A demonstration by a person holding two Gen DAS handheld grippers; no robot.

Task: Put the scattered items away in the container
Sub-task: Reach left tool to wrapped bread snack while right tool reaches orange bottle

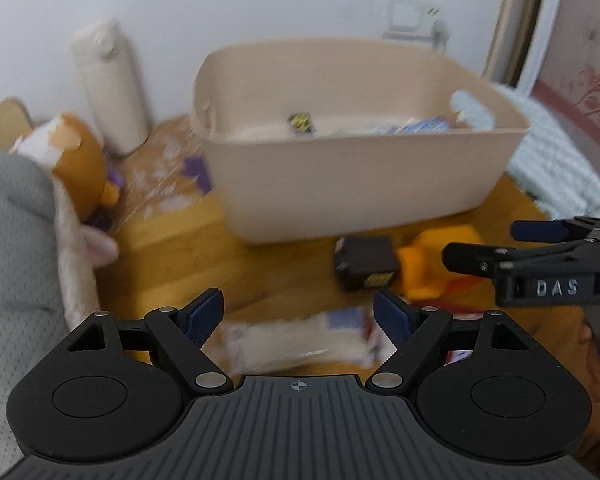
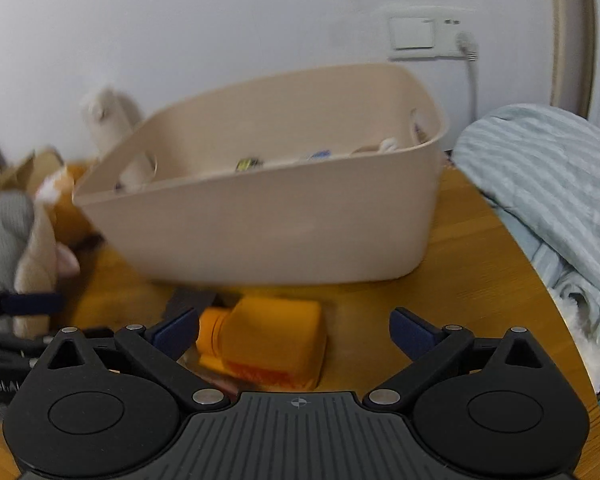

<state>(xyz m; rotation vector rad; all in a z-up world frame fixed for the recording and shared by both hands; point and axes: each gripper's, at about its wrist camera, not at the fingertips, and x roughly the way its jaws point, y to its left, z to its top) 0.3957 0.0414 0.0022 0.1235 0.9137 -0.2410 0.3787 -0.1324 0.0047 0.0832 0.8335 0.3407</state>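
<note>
Left hand-held gripper [image 1: 299,318] wide above white packet [image 1: 300,340], right hand-held gripper [image 2: 294,330] wide over orange block [image 2: 268,340]

Black gripper [image 1: 299,314], blue pads [image 1: 206,315], silver screws; "DAS" lettering [image 1: 557,288]

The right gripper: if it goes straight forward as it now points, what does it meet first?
Probably the orange item lying between the open jaws of the right gripper; behind it stands the beige container. Depth is unclear.
</note>
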